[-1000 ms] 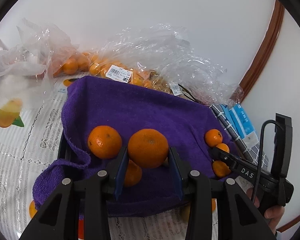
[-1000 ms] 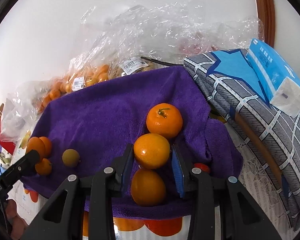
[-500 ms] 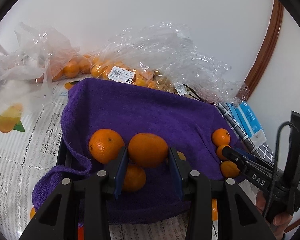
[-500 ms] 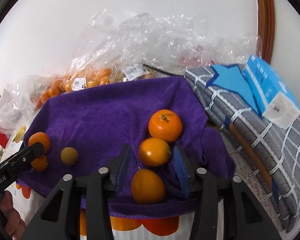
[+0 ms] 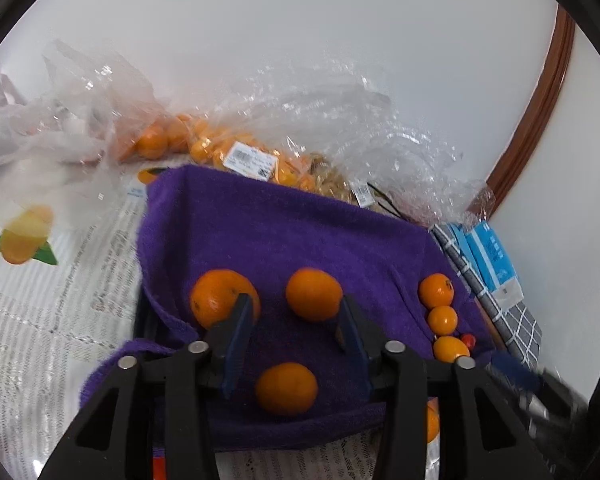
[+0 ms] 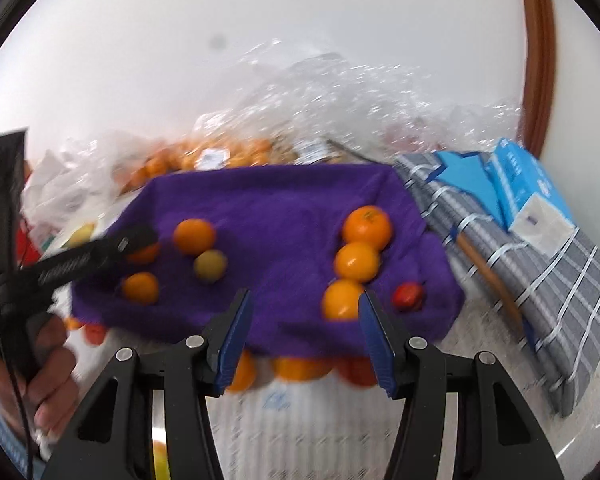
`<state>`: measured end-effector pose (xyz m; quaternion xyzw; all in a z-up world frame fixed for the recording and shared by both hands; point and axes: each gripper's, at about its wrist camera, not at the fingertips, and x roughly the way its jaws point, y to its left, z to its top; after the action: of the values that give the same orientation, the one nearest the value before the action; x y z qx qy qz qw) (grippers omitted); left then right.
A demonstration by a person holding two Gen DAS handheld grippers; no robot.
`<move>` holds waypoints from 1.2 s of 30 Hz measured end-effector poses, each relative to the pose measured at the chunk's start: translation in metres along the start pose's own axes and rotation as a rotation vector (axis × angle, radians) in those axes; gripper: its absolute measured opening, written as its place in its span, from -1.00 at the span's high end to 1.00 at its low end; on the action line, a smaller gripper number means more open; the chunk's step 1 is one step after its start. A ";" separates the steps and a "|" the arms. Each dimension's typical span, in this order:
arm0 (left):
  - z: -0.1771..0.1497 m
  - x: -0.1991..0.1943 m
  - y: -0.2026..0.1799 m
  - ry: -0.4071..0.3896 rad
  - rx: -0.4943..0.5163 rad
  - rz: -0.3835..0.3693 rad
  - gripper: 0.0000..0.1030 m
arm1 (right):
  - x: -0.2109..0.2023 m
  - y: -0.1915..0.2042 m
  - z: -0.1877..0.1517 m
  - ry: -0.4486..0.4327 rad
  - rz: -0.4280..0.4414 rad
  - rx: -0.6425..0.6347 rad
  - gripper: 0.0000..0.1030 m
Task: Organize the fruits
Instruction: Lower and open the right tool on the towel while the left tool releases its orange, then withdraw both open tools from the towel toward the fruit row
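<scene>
Both grippers hang wide open, empty, above the purple towel (image 5: pixel 284 232). Left gripper (image 5: pixel 296 332): an orange (image 5: pixel 314 294) sits just beyond its fingers, another (image 5: pixel 286 388) nearer in. Right gripper (image 6: pixel 304 328): a row of three oranges (image 6: pixel 356 262) lies off to its right, nearest one touching the right finger (image 6: pixel 374 334) in view. Left looks better lined up.

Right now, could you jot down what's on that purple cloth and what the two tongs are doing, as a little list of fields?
cloth: purple towel, spread out
right-side fruit: three oranges in a row, small red fruit beside them
left-side fruit: three oranges, one yellowish fruit
left tongs: open, empty
right tongs: open, empty
behind: plastic bags of oranges
</scene>
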<state>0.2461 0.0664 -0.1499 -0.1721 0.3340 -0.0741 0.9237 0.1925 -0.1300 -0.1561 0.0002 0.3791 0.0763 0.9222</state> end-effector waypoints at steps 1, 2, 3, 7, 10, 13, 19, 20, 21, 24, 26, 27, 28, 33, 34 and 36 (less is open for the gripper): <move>0.001 -0.002 0.002 -0.005 -0.008 -0.003 0.10 | -0.001 0.003 -0.004 0.009 0.019 -0.002 -0.02; 0.002 -0.004 0.004 -0.007 -0.016 -0.007 0.09 | -0.001 0.007 -0.009 0.026 0.039 -0.011 -0.01; 0.003 -0.006 0.007 -0.009 -0.026 -0.010 0.08 | 0.001 0.011 -0.011 0.035 0.045 -0.016 0.04; 0.004 -0.020 0.017 -0.017 -0.066 -0.008 0.07 | 0.008 0.018 -0.024 0.081 0.063 -0.027 0.08; 0.000 -0.038 0.023 -0.024 -0.078 -0.006 -0.02 | 0.012 0.018 -0.029 0.105 0.102 -0.010 0.09; -0.013 -0.053 0.027 -0.018 -0.055 0.038 -0.04 | 0.016 0.020 -0.031 0.114 0.114 -0.019 0.10; -0.030 -0.063 0.035 0.008 -0.053 0.065 -0.04 | 0.024 0.027 -0.032 0.131 0.147 -0.032 0.10; -0.031 -0.063 0.034 0.011 -0.053 0.062 -0.04 | 0.024 0.029 -0.033 0.130 0.144 -0.044 0.11; -0.033 -0.063 0.034 0.012 -0.052 0.063 -0.04 | 0.024 0.030 -0.033 0.129 0.144 -0.049 0.22; -0.037 -0.064 0.027 0.011 -0.029 0.070 -0.04 | 0.020 0.032 -0.034 0.111 0.158 -0.060 0.41; -0.041 -0.062 0.022 0.018 -0.006 0.074 -0.04 | 0.018 0.030 -0.036 0.108 0.135 -0.054 0.41; -0.043 -0.061 0.020 0.025 0.006 0.074 -0.04 | 0.016 0.027 -0.037 0.109 0.135 -0.045 0.41; -0.045 -0.060 0.016 0.034 0.020 0.070 -0.04 | 0.013 0.023 -0.038 0.109 0.132 -0.032 0.41; -0.060 -0.056 -0.004 0.102 0.099 0.034 -0.04 | -0.011 -0.010 -0.047 0.081 0.043 -0.007 0.41; -0.062 -0.055 -0.008 0.112 0.117 0.036 -0.04 | -0.015 -0.017 -0.051 0.079 0.011 -0.011 0.41; -0.070 -0.052 -0.023 0.135 0.180 0.029 -0.04 | -0.020 -0.028 -0.056 0.086 -0.028 -0.013 0.41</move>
<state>0.1608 0.0392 -0.1611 -0.0780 0.3900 -0.1019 0.9118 0.1434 -0.1639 -0.1841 -0.0143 0.4177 0.0656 0.9061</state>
